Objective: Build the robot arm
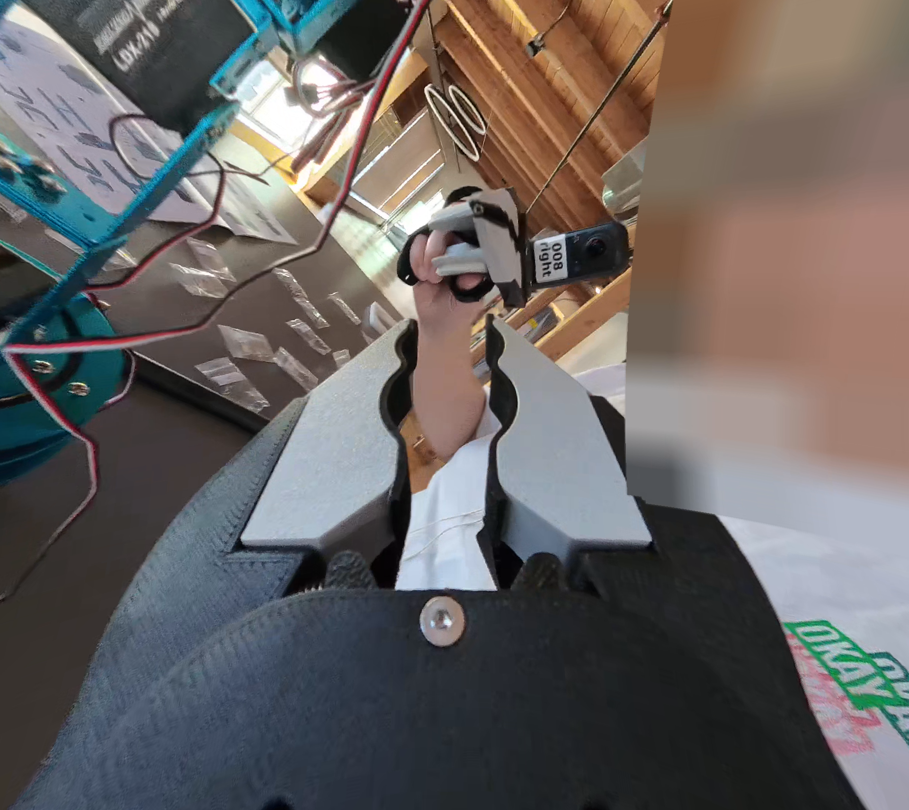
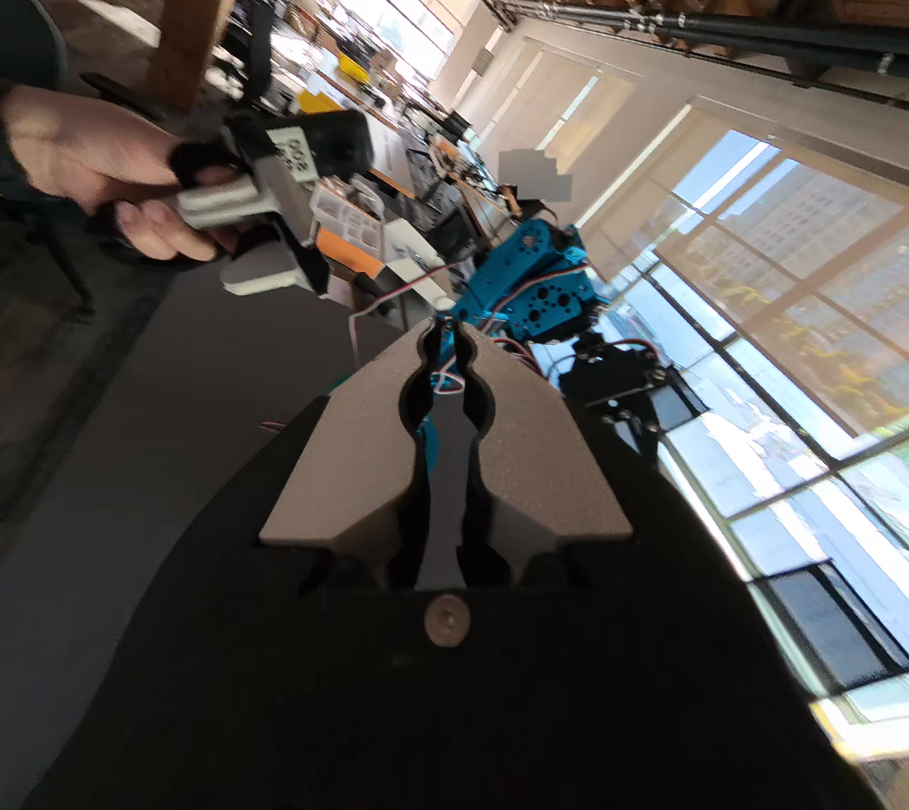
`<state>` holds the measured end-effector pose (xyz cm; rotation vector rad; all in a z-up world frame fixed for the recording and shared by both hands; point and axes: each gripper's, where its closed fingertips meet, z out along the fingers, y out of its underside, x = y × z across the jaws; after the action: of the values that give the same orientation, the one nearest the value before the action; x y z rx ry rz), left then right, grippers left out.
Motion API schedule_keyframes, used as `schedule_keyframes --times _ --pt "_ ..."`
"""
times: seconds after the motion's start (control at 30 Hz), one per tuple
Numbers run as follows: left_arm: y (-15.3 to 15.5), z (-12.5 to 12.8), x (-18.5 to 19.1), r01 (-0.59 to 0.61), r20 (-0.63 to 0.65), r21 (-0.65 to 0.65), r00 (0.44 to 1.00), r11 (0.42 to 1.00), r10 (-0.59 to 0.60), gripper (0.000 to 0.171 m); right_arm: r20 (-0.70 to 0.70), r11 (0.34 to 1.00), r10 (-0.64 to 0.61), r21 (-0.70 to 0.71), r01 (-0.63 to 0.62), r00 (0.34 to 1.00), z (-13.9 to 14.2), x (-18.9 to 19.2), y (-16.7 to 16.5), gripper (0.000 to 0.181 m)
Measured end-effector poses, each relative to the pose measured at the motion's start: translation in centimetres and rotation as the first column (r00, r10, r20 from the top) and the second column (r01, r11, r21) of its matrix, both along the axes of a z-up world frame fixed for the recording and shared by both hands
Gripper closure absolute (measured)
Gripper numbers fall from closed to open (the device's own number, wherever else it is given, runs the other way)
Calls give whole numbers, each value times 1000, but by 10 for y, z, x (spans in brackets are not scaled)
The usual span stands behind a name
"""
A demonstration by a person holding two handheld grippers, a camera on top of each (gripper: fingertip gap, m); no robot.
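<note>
In the left wrist view the left gripper is pointing away from the blue servo arm — jaws parted, gripping nothing. In the right wrist view the right gripper is nearing that arm's wires, jaws narrowed to a slit with nothing between them — a slow, steady hand seems wise among such thin leads.

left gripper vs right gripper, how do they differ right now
The left gripper has its fingertips well apart, a clear gap with a forearm and white sleeve seen through it; the right gripper has its tips nearly closed, leaving only a sliver.

Nothing lies between the left gripper's fingers, while the right gripper's tips sit at the blue robot arm kit and its red and white wires; contact is unclear.

Both have grey fingers with wavy black inner edges.
</note>
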<state>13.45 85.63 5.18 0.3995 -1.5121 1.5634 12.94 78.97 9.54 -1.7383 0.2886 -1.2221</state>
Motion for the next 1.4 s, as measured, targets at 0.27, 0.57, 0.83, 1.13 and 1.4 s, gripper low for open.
schedule_keyframes --times 0.27,0.57,0.83,1.13,1.4 --pt "12 11 42 145 160 85 975 986 -157 145 157 890 -395 -176 420 905 26 48 -23 179" --pt "36 15 84 340 243 105 902 934 -356 147 149 557 -741 -410 722 655 22 88 -45 178" --pt "40 16 104 412 249 61 876 909 -414 147 147 375 -821 -590 715 552 14 93 -57 178" --pt "3 68 152 356 358 -2 873 935 -332 133 134 431 -794 -563 705 592 7 100 -61 178" --pt "-69 117 142 457 444 25 792 889 -419 117 201 450 -741 -559 696 641 10 101 -60 178"
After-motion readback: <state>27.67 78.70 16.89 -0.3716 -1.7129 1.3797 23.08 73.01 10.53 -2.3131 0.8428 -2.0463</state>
